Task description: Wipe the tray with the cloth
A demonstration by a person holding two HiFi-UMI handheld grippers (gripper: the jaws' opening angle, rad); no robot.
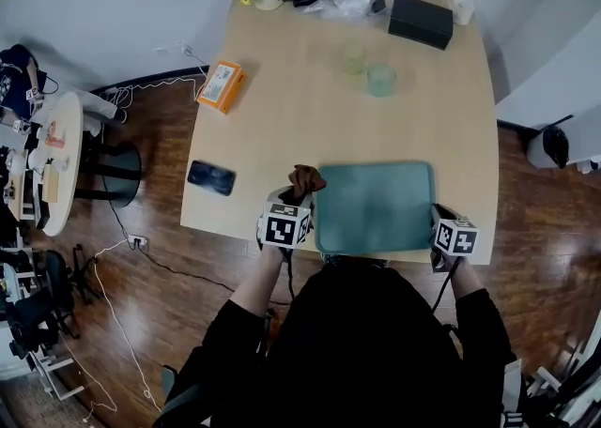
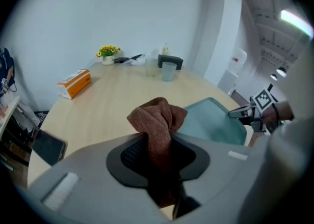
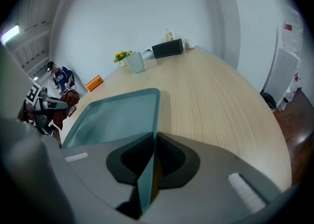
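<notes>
Wooden surface (image 1: 310, 107) carries the tray (image 1: 376, 206); right claw (image 3: 152, 144) pinches its edge, left claw (image 2: 159, 144) pinches the cloth (image 2: 157, 115) beside it; wiping looks unstarted.

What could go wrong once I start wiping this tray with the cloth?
The cloth is bunched in the left tool, so the tool's tips might scrape the tray instead of wiping. The right tool pinches only the tray's rim, and the tray lies at the near edge of the table; a hard stroke could twist it loose or slide it off.
</notes>
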